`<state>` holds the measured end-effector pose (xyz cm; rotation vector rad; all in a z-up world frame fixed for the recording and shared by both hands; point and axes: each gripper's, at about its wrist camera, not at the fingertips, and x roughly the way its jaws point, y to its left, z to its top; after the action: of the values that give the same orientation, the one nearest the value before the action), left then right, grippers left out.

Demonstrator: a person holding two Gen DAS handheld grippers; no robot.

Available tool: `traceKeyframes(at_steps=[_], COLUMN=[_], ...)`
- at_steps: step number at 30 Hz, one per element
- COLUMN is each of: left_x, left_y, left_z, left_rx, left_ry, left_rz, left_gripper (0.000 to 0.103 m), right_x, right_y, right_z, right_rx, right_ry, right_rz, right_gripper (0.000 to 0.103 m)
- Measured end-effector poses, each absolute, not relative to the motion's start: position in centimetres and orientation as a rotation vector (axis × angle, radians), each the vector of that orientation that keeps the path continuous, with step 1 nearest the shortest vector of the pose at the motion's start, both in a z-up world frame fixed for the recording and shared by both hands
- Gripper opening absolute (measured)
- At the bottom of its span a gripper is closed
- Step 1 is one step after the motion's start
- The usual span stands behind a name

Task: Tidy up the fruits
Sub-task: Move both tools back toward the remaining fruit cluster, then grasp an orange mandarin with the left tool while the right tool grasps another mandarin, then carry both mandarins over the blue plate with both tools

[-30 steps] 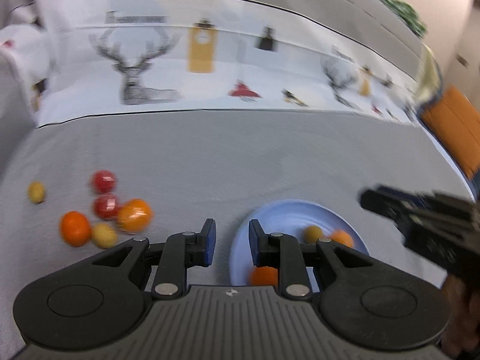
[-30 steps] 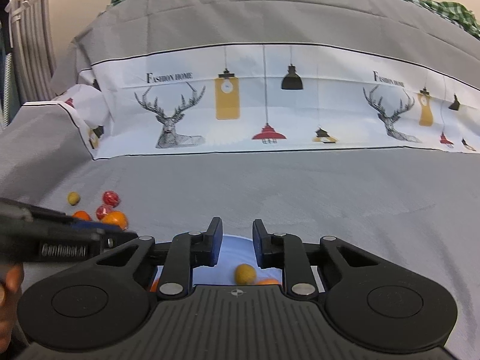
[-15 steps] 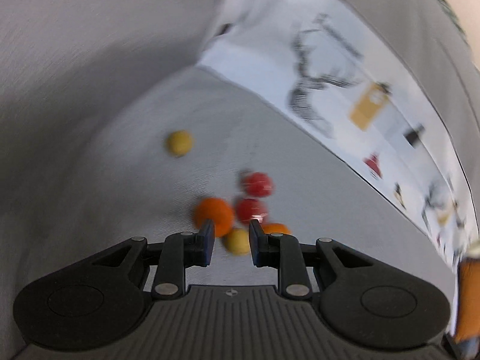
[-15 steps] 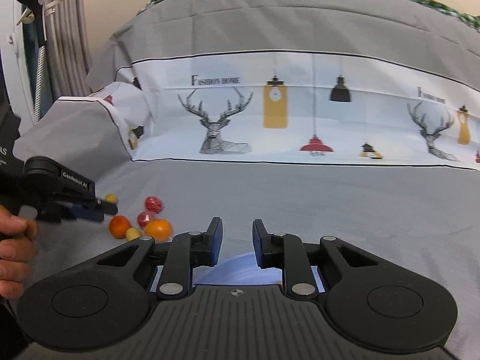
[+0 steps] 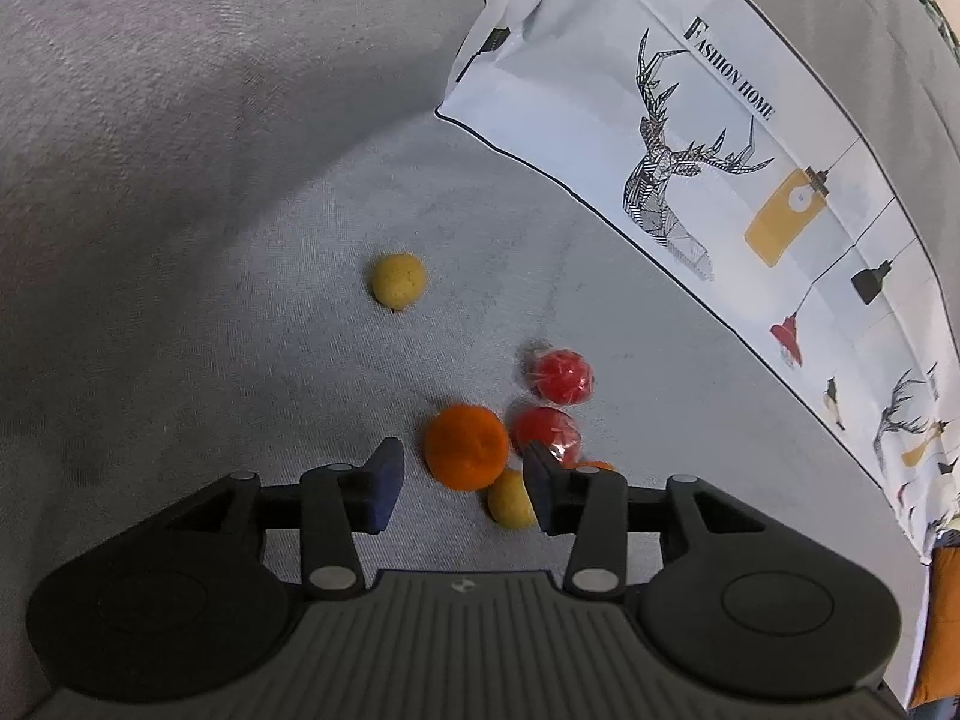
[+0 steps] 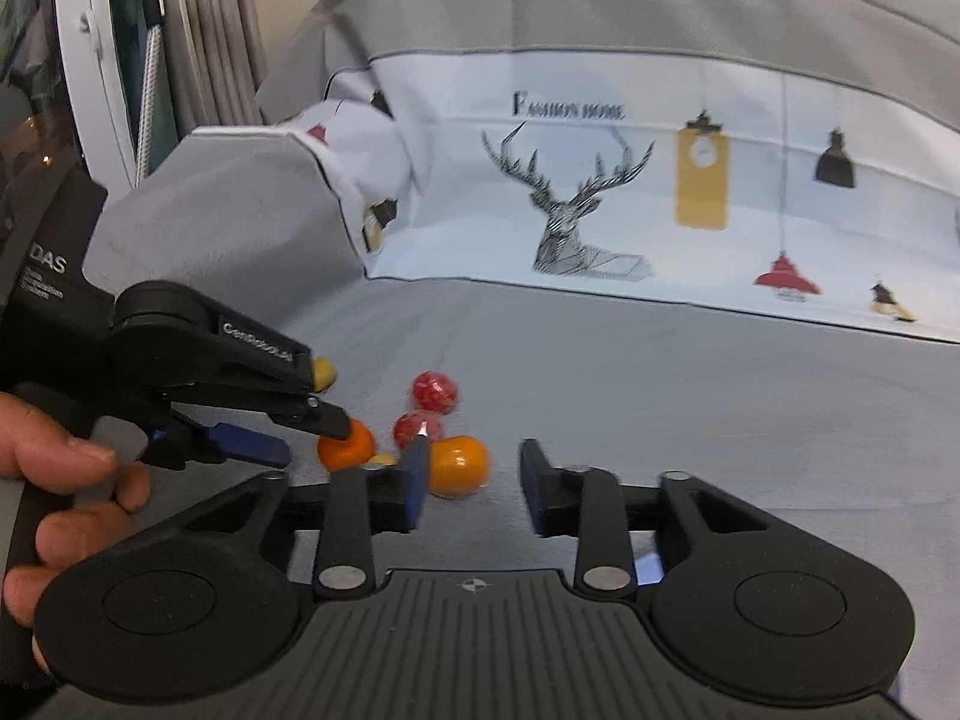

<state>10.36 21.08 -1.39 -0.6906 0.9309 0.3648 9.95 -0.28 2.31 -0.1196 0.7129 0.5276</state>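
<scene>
Loose fruit lies on the grey cloth. In the left wrist view an orange (image 5: 467,447) sits just ahead of my open left gripper (image 5: 463,489), with a small yellow fruit (image 5: 510,501) between the fingertips, two wrapped red fruits (image 5: 561,376) (image 5: 546,429) to the right and a lone yellow fruit (image 5: 399,281) farther off. In the right wrist view my right gripper (image 6: 474,483) is open and empty, with a glossy orange (image 6: 457,465) just ahead of its left finger. The left gripper (image 6: 282,435) shows there over the orange (image 6: 347,447).
A white printed cloth band with deer and lamps (image 6: 600,192) runs across the back. A curtain and white frame (image 6: 150,48) stand at the far left. A sliver of blue plate (image 6: 648,570) shows under the right gripper. An orange object (image 5: 942,618) lies at the right edge.
My left gripper has swung from the plate to the fruit cluster, come closer and opened. My right gripper has opened too and turned left toward the cluster; the plate has dropped almost out of view.
</scene>
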Motion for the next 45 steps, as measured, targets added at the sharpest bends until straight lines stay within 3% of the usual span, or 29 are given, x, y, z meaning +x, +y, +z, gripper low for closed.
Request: traceKeyframes(at_steps=[10, 17, 18, 20, 23, 31, 40, 45], left_x=[11.9, 12.4, 12.4, 12.4, 12.5, 11.1, 7.9, 4.9], left_y=[21.2, 20.7, 20.8, 20.6, 20.2, 19.1, 14.8, 12.1], left_z=[-2.5, -3.1, -3.2, -3.1, -2.9, -1.5, 3.1, 5.4], left_rx=[-0.649, -0.603, -0.604, -0.598, -0.558, -0.509, -0.338, -0.311], left_ry=[0.970, 0.985, 0.984, 0.981, 0.979, 0.920, 0.730, 0.645], left_rz=[0.361, 0.350, 0.345, 0.329, 0.316, 0.284, 0.182, 0.107], left_gripper=[0.048, 0.047, 0.045, 0.037, 0.036, 0.035, 0.035, 0.035], right_x=[13.5, 15.3, 15.3, 15.1, 14.7, 13.0, 7.8, 5.1], right_y=[3.0, 3.7, 3.7, 3.9, 3.8, 1.4, -5.0, -9.4], right_z=[-1.6, -3.4, -3.4, -3.2, -2.8, 1.1, 10.3, 11.0], right_rx=[-0.159, -0.162, -0.162, -0.178, -0.177, -0.156, -0.126, -0.058], right_ry=[0.785, 0.843, 0.843, 0.832, 0.818, 0.761, 0.615, 0.579], right_rz=[0.533, 0.541, 0.548, 0.549, 0.549, 0.522, 0.486, 0.418], right_gripper=[0.052, 0.050, 0.044, 0.043, 0.042, 0.042, 0.042, 0.042])
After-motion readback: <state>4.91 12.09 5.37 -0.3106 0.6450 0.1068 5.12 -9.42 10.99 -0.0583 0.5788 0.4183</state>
